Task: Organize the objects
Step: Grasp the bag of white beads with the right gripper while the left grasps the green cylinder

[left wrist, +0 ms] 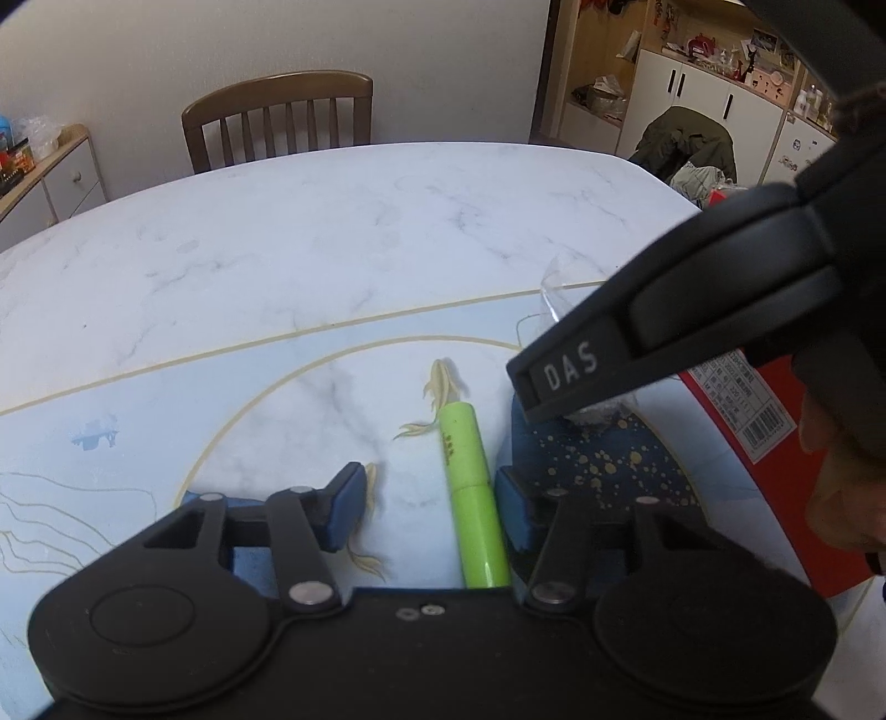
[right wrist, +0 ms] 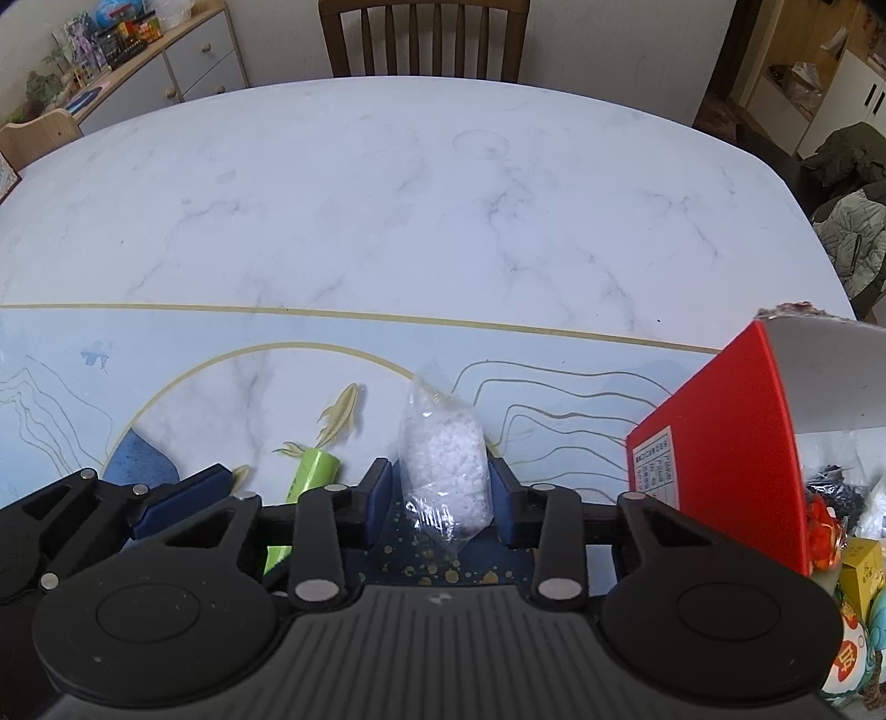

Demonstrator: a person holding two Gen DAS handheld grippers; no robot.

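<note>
A lime-green highlighter pen point(left wrist: 470, 493) lies on the printed table mat point(left wrist: 166, 421), pointing away from me. My left gripper point(left wrist: 432, 512) is open low over the mat. The pen lies between its blue pads, close to the right pad point(left wrist: 512, 518) and not gripped. A clear bag of white granules point(right wrist: 446, 459) stands upright between the blue pads of my right gripper point(right wrist: 443, 495), which press on both its sides. In the right wrist view the pen point(right wrist: 313, 471) and the left gripper's finger point(right wrist: 183, 493) show at lower left. The right gripper's black housing point(left wrist: 692, 310) crosses the left wrist view and hides most of the bag.
An open red box point(right wrist: 725, 443) stands at the right on the mat, with small packets point(right wrist: 830, 526) beside or inside it. A hand point(left wrist: 841, 498) holds the right gripper. A wooden chair point(right wrist: 423, 36) stands behind the marble table point(right wrist: 443, 194). Cabinets line the walls.
</note>
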